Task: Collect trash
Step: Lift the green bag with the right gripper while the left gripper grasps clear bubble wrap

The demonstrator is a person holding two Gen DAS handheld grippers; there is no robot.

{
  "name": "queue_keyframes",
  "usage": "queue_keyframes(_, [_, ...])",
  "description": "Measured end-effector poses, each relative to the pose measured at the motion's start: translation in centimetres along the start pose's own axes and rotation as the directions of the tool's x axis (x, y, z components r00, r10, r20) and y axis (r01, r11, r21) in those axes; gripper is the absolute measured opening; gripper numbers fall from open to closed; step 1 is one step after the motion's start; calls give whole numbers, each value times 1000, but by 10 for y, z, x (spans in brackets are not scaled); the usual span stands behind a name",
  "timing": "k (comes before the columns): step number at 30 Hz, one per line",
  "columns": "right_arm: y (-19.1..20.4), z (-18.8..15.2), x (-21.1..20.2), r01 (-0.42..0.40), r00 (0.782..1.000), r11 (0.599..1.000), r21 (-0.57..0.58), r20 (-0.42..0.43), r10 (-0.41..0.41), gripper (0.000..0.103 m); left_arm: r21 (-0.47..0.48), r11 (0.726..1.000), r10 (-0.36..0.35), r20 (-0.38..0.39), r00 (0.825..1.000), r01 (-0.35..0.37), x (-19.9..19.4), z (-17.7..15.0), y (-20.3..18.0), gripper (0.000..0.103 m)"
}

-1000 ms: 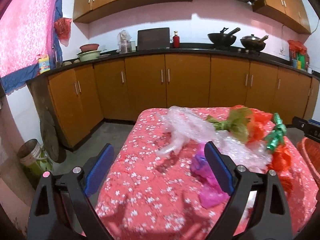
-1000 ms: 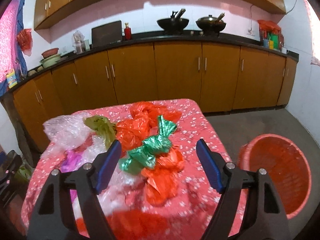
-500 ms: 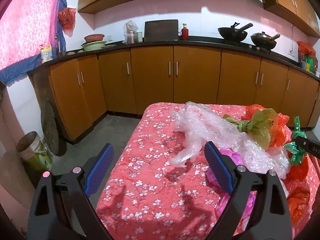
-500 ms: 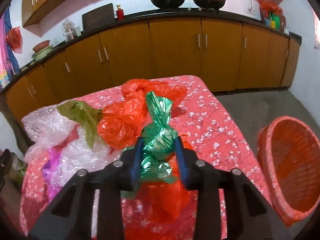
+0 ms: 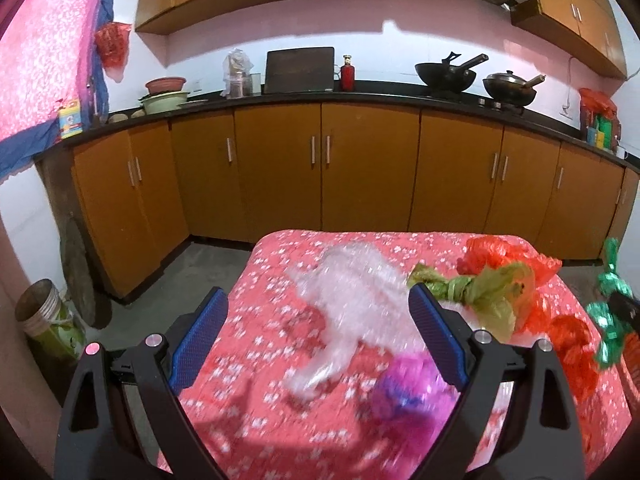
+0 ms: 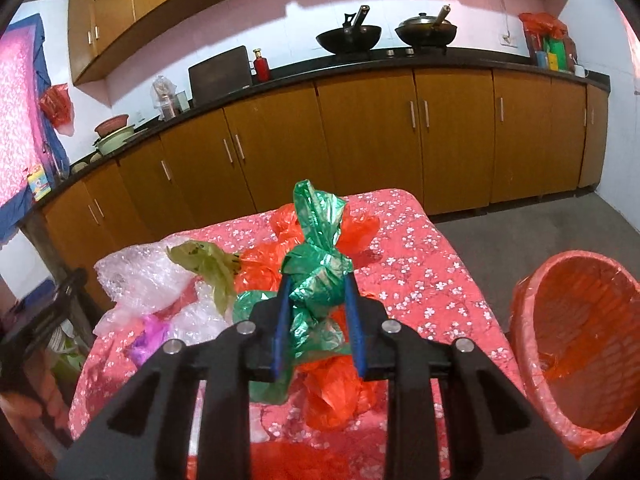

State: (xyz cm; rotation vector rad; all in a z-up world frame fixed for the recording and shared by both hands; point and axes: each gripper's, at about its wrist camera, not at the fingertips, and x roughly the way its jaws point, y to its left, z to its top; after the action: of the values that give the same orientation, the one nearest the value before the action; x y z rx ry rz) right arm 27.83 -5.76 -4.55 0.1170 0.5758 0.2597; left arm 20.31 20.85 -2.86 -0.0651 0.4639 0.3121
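My right gripper (image 6: 318,304) is shut on a knotted green plastic bag (image 6: 316,256) and holds it just above the table with the red flowered cloth (image 6: 420,280). The green bag also shows in the left wrist view (image 5: 610,300) at the right edge. My left gripper (image 5: 318,320) is open and empty over the table's left part, with clear bubble wrap (image 5: 352,292) between its fingers. An olive bag (image 5: 480,292), orange bags (image 6: 332,384) and a magenta bag (image 5: 404,384) lie on the cloth.
An orange-red plastic basket (image 6: 576,344) stands on the floor right of the table. Brown kitchen cabinets (image 6: 360,140) run along the back wall. A bucket (image 5: 44,320) stands on the floor at the left.
My right gripper closed on the green bag and has lifted it slightly. My left gripper stayed open and drifted; the view now shows more of the cabinets.
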Motion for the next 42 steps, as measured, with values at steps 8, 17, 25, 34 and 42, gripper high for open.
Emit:
queue_keyframes(8, [-3, 0, -1, -3, 1000, 1000, -22, -8, 2, 26, -13, 1000, -29, -78, 996, 29, 42, 11, -2, 90])
queue_keyframes(17, [-6, -3, 1, -4, 1000, 1000, -24, -19, 4, 26, -47, 996, -86, -219, 972, 77, 72, -3, -3, 26])
queue_keyframes(25, [-4, -3, -2, 8, 1000, 1000, -28, -14, -9, 26, 1, 997, -73, -190, 979, 75, 61, 3, -7, 2])
queue_keyframes(34, [-5, -3, -12, 16, 1000, 999, -29, 3, -16, 26, 35, 997, -70, -139, 988, 75, 42, 22, -16, 2])
queue_keyframes(42, [-12, -2, -30, 23, 999, 999, -24, 26, -23, 26, 54, 992, -111, -77, 991, 115, 13, 38, -23, 1])
